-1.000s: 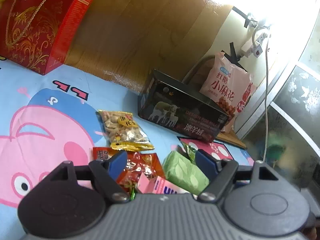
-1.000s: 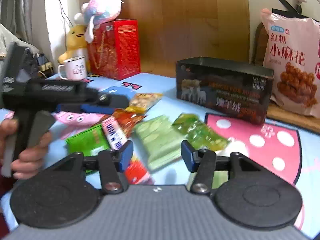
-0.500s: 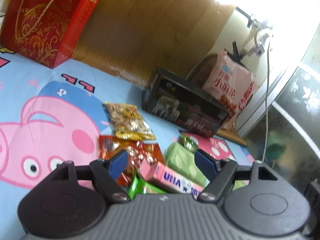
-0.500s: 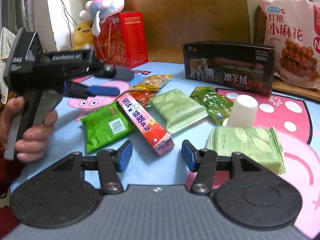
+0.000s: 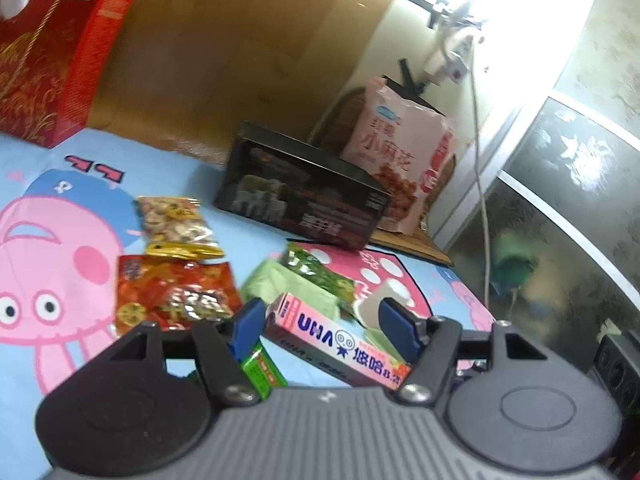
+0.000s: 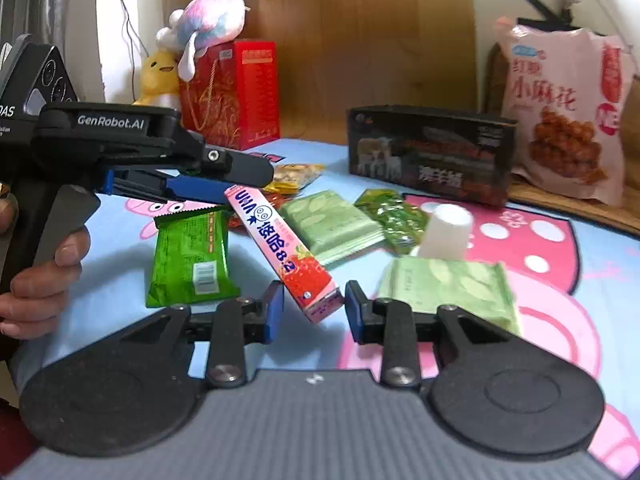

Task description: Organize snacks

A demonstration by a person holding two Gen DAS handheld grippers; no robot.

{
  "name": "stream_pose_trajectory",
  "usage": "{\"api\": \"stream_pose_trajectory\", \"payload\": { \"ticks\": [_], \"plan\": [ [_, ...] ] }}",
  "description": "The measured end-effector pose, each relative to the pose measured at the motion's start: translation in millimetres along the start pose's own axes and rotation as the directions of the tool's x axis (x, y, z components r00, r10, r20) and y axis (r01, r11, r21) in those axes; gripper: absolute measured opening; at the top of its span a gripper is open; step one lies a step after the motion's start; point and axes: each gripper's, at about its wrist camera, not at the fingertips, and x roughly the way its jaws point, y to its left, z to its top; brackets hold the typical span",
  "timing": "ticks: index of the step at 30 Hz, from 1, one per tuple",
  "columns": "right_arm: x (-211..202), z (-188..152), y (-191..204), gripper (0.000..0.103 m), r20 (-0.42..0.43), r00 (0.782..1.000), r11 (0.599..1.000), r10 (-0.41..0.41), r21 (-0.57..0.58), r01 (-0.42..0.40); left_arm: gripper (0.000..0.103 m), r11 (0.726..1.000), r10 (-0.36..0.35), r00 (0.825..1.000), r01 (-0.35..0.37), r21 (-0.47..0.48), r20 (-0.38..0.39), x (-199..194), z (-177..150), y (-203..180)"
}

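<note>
A long pink UHA candy box (image 6: 280,244) lies slanted over the snack pile on the blue cartoon cloth (image 6: 120,280). Its near end sits between the fingers of my right gripper (image 6: 314,308), whose jaws are closing with small gaps still showing. In the left wrist view the same box (image 5: 336,340) lies diagonally between the fingers of my left gripper (image 5: 320,326). Those jaws are closing too and do not press on it. A hand holds the left gripper (image 6: 236,184) at the box's far end. A green wafer packet (image 6: 188,256) lies beside the box.
A red packet (image 5: 172,292), a peanut packet (image 5: 172,224), pale green packs (image 6: 332,224) (image 6: 448,288), a dark green packet (image 6: 392,216) and a white cup (image 6: 446,232) lie around. Behind stand a black box (image 6: 428,152), a pink bag (image 6: 564,112) and a red gift box (image 6: 232,92) with plush toys.
Both grippers' jaws have narrowed. The right gripper came forward, so the pink box's near end now sits between its fingers. The left view drew back, bringing the whole box between its fingers.
</note>
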Motion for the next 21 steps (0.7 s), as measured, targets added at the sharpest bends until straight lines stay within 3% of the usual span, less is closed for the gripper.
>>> {"api": "stream_pose_trajectory", "payload": {
  "ticks": [11,21],
  "plan": [
    [-12.6,4.3,-7.0,0.036,0.054,0.998,0.999,-0.03,0.019,0.029,0.063,1.0,-0.007,1.0,0.007,-0.018,-0.007,0.6,0.6,-3.8],
    [-1.2,27.4,-20.9,0.036,0.106,0.994,0.999,-0.028,0.028,0.025,0.063,1.0,0.003,1.0,-0.003,0.008,0.019,16.2,41.1,-7.4]
  ]
}}
